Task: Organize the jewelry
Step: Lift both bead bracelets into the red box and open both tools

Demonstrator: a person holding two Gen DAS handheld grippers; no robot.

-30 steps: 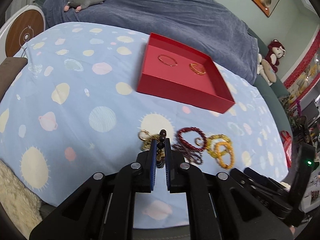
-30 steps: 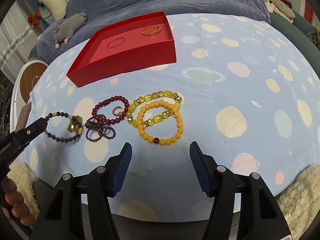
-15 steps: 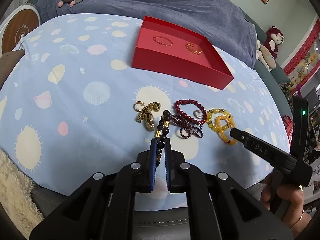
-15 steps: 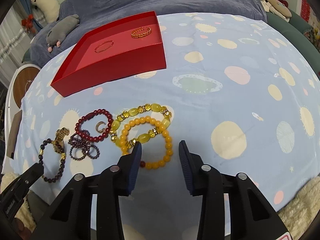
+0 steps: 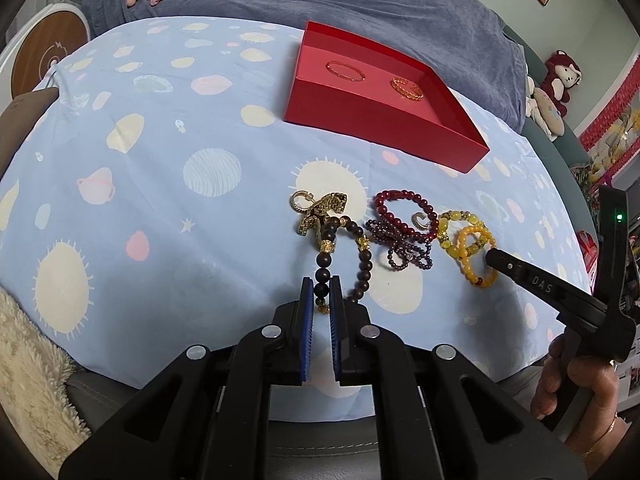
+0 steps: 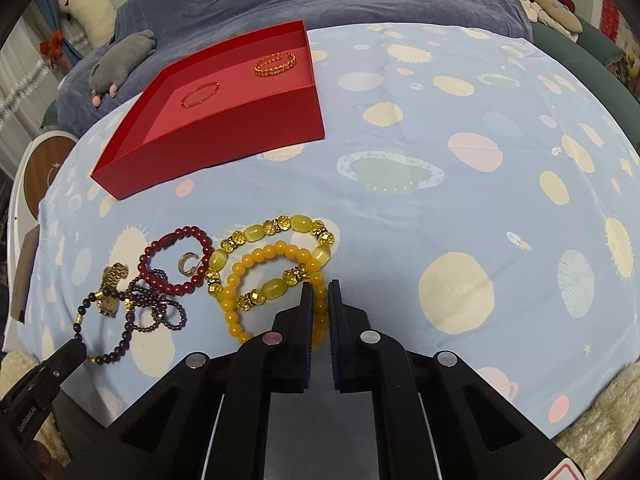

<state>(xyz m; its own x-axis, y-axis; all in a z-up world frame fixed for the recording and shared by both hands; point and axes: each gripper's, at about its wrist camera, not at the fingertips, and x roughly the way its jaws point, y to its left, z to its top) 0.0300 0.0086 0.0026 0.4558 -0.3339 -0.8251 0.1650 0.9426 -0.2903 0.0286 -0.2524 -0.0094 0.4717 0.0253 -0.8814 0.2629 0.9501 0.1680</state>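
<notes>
Beads of a dark brown wooden bracelet with gold spacers (image 5: 362,258) sit pinched between the blue pads of the left gripper (image 5: 322,294), which is clenched on that strand while the rest of the loop trails forward onto the pale blue planet-print cloth (image 5: 168,168). Just ahead of those jaws lies a gold link chain piece (image 5: 320,212), with a dark red bead bracelet (image 5: 404,210) and a purple bead strand (image 5: 404,250) off to the right. The right gripper (image 6: 318,292) has just been closing, and its jaws now grasp the near edge of an orange-yellow round-bead bracelet (image 6: 248,270) (the beads show in the narrow gap). A pale yellow faceted-bead bracelet (image 6: 280,226) lies overlapping it, just beyond the tips. Well ahead of both grippers stands an open red cardboard box (image 6: 224,144) holding a thin red bangle (image 6: 200,94) and a gold chain bracelet (image 6: 276,64), apart from each other.
</notes>
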